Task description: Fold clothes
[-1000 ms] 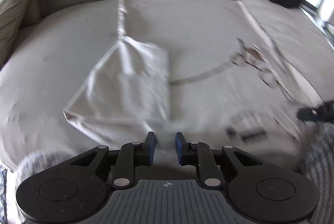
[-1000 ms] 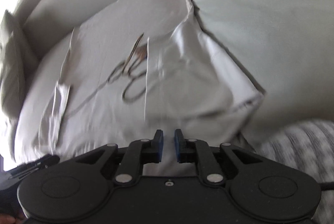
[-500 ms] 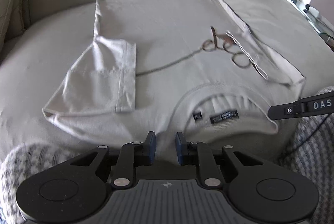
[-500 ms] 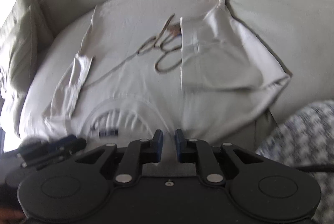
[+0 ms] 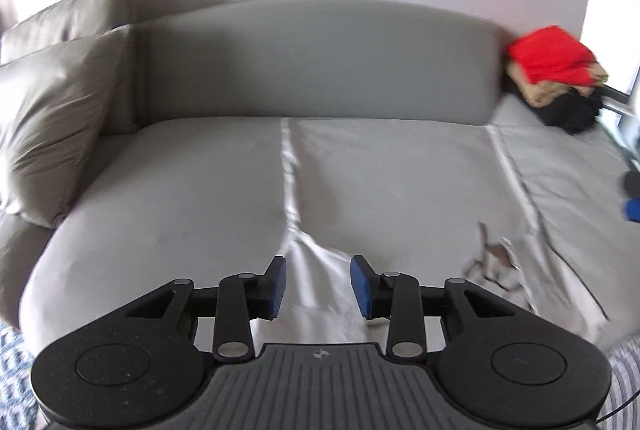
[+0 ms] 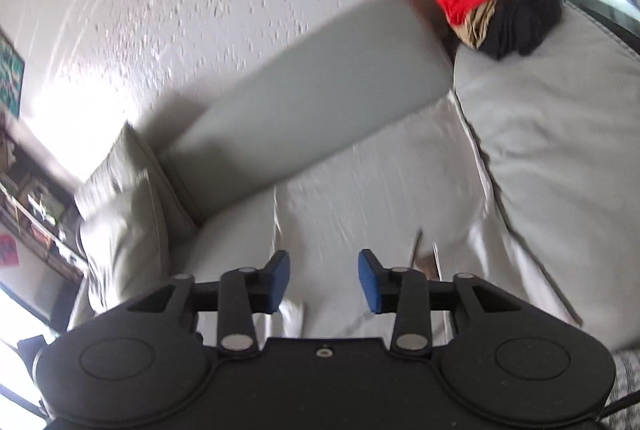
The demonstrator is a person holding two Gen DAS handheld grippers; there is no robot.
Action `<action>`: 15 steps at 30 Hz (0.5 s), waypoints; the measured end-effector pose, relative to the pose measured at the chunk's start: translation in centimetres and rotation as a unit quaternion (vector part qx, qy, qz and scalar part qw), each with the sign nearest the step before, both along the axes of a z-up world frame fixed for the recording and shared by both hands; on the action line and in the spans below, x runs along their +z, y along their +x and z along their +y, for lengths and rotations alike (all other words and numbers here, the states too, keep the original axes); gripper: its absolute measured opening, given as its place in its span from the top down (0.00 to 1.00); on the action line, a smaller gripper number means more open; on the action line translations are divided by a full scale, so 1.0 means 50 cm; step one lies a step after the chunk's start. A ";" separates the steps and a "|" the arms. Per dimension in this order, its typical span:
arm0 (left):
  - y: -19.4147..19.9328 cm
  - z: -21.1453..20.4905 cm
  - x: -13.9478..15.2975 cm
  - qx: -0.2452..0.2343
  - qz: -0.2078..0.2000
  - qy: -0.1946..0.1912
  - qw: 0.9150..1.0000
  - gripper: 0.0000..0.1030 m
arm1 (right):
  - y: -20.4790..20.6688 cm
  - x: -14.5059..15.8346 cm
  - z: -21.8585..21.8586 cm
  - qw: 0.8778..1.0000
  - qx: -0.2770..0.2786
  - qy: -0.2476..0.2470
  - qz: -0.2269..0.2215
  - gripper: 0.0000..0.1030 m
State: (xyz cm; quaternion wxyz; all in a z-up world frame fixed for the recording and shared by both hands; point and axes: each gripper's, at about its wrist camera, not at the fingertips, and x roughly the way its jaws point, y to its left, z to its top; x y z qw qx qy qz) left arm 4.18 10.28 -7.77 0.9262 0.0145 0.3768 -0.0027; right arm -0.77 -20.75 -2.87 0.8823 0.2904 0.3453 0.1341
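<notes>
Both grippers are spread wide and hold nothing. The left gripper hangs low over the near end of the shirt, which lies flat on the sofa with its folded sleeve showing right between the blue pads. The right gripper is tilted up toward the wall, with the shirt running away ahead of it and the dark script print just right of its right pad.

I'd judge the sleeves are already turned in and the lengthwise fold is next: each gripper needs to drop onto a near corner of the shirt, pinch through both layers, and carry that end forward toward the far hem.

The script print is too smeared to read from either side; no label or brand shows. Far ahead and right sits a pile topped in red.
</notes>
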 end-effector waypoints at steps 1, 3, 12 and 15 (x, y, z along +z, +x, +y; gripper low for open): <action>0.017 0.005 0.003 0.002 0.002 -0.003 1.000 0.66 | 0.014 0.004 -0.003 1.000 -0.004 0.000 -0.003 0.60; 0.051 0.012 0.002 0.010 0.006 0.000 1.000 0.64 | 0.043 0.006 -0.009 1.000 -0.015 -0.006 -0.009 0.55; 0.237 0.047 -0.071 0.043 0.063 0.028 0.997 0.61 | 0.241 -0.077 -0.029 0.996 -0.058 -0.048 0.044 0.50; 0.298 0.064 -0.105 0.040 0.070 0.011 0.997 0.61 | 0.313 -0.125 -0.045 0.991 -0.074 -0.079 0.077 0.50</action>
